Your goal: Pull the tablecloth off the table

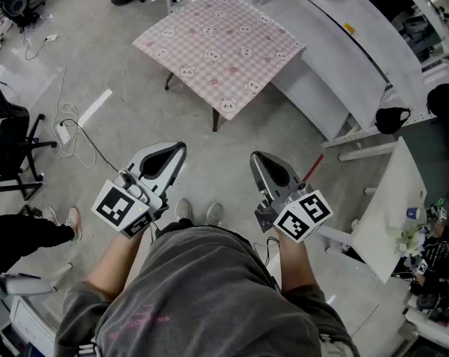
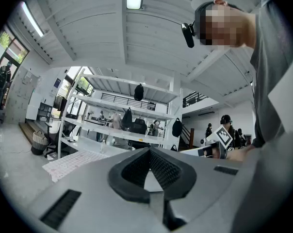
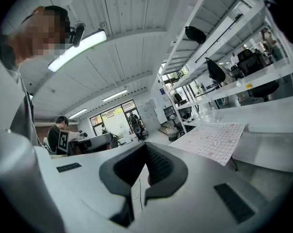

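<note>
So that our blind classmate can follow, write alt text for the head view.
Looking steeply down, a person holds the left gripper and right gripper, both shut and empty, over a grey floor, well short of a small table. A pink checked tablecloth printed with small animals lies flat over the table; long white benches stand to its right.
</note>
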Action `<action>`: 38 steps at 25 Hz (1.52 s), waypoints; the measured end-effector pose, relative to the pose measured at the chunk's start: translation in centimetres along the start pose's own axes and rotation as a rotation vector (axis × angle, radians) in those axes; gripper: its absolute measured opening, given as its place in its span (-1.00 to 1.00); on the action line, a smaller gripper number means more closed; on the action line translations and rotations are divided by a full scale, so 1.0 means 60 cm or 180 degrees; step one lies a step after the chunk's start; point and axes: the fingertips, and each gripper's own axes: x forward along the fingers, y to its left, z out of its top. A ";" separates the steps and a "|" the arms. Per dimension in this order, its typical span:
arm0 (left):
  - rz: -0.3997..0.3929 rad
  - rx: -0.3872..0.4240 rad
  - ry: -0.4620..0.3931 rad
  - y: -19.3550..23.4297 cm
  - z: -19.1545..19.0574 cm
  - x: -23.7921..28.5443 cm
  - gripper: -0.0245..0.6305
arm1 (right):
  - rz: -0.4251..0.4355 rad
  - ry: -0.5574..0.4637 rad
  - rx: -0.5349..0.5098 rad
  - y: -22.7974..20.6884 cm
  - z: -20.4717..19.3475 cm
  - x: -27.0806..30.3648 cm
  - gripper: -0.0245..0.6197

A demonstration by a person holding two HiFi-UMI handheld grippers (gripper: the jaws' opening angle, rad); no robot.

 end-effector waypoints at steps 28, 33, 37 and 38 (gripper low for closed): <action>0.0259 -0.0135 0.0032 -0.078 -0.052 0.017 -0.93 | 0.0044 0.0122 0.0262 -0.068 -0.037 -0.074 -0.94; 0.0286 -0.0117 0.0011 -0.094 -0.050 0.024 -0.93 | 0.0084 0.0133 0.0267 -0.079 -0.042 -0.087 -0.93; 0.0304 -0.0108 0.0029 -0.105 -0.052 0.027 -0.93 | 0.0112 0.0151 0.0290 -0.087 -0.047 -0.094 -0.93; 0.0313 -0.0105 0.0038 -0.107 -0.052 0.026 -0.93 | 0.0110 0.0152 0.0300 -0.087 -0.047 -0.095 -0.94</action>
